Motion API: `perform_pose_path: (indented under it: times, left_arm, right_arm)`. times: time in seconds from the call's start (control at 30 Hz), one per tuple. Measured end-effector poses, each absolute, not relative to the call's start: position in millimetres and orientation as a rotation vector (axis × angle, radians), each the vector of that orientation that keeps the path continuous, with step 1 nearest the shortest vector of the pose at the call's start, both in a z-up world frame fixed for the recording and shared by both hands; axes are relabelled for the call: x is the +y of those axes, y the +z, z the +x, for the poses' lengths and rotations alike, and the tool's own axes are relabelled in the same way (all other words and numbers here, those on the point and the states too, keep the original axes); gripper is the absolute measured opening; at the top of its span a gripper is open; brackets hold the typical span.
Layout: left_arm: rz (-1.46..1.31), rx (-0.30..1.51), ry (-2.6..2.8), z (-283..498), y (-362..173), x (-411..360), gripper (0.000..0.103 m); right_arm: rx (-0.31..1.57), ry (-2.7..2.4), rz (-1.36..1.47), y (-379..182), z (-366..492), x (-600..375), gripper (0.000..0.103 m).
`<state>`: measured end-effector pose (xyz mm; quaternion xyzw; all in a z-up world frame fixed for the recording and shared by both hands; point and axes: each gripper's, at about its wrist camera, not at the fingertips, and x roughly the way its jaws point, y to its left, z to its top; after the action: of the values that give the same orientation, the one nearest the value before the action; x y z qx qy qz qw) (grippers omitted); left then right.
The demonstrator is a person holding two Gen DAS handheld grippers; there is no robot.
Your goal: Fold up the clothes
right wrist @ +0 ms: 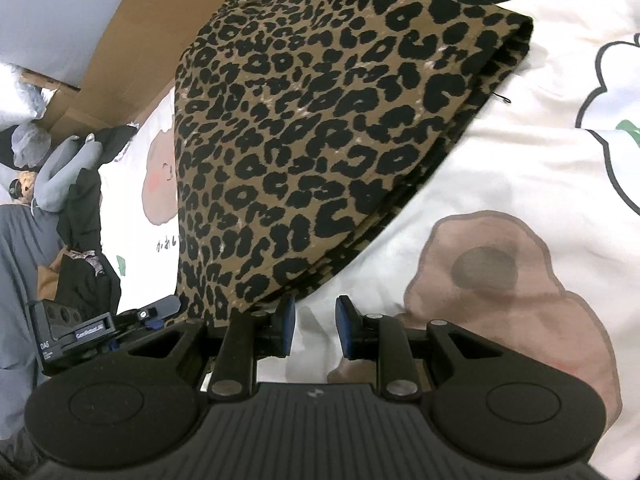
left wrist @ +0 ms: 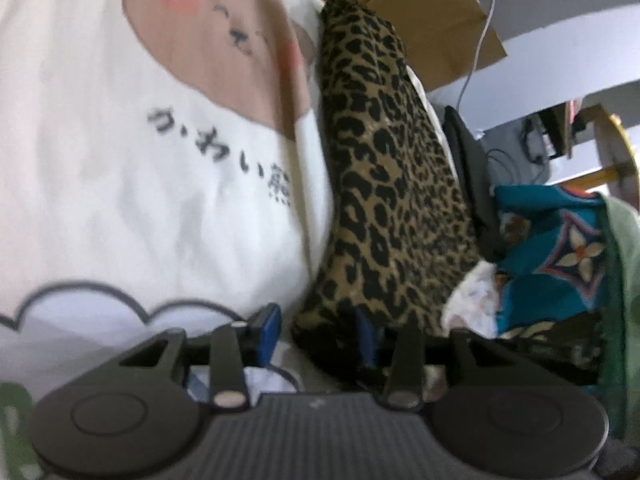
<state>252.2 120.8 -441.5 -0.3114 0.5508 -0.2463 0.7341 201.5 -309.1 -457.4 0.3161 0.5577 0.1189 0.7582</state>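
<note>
A folded leopard-print garment [left wrist: 384,168] lies on a white bedcover printed with brown bears [left wrist: 120,180]. My left gripper [left wrist: 318,334] is open, and the garment's near corner sits between its blue pads [left wrist: 268,328], partly covering the right one. In the right wrist view the same garment [right wrist: 320,140] spreads out ahead in several layers. My right gripper [right wrist: 316,330] is open just short of its near edge, with only the bedcover [right wrist: 520,168] between the pads. The left gripper's body [right wrist: 100,326] shows at the garment's left corner.
A cardboard box [left wrist: 432,20] stands beyond the garment, with a white cable [left wrist: 480,40] over it. A teal patterned cloth [left wrist: 552,248] and a green one lie to the right. Dark clothes [right wrist: 84,280] and a grey item [right wrist: 60,172] are heaped at the bed's left edge.
</note>
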Motion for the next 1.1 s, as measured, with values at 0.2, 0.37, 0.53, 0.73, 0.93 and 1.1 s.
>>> perform_pose_path:
  times: [0.2,0.37,0.53,0.73,0.93,1.1]
  left_arm:
    - [-1.006,1.205,-0.550,248,-460,139,0.036]
    - [-1.038,1.190,-0.553,255,-465,132,0.039]
    - [-1.059,1.219,-0.548,262,-481,123,0.041]
    - [-1.077,1.253,-0.672,257,-477,113,0.041]
    - [-1.066,1.295,-0.660,251,-490,104,0.039]
    - [-1.084,1.294,-0.658,255,-498,92,0.029]
  right_arm:
    - [1.217,0.248,0.689,-459,201,-312,0.024]
    - [1.219,0.239,0.697,-462,201,-315,0.024]
    - [1.213,0.235,0.705,-462,202,-318,0.024]
    - [1.196,0.218,0.715,-460,203,-328,0.024]
    - [1.148,0.133,0.746,-460,207,-354,0.024]
    - [1.100,0.052,0.773,-459,212,-379,0.028]
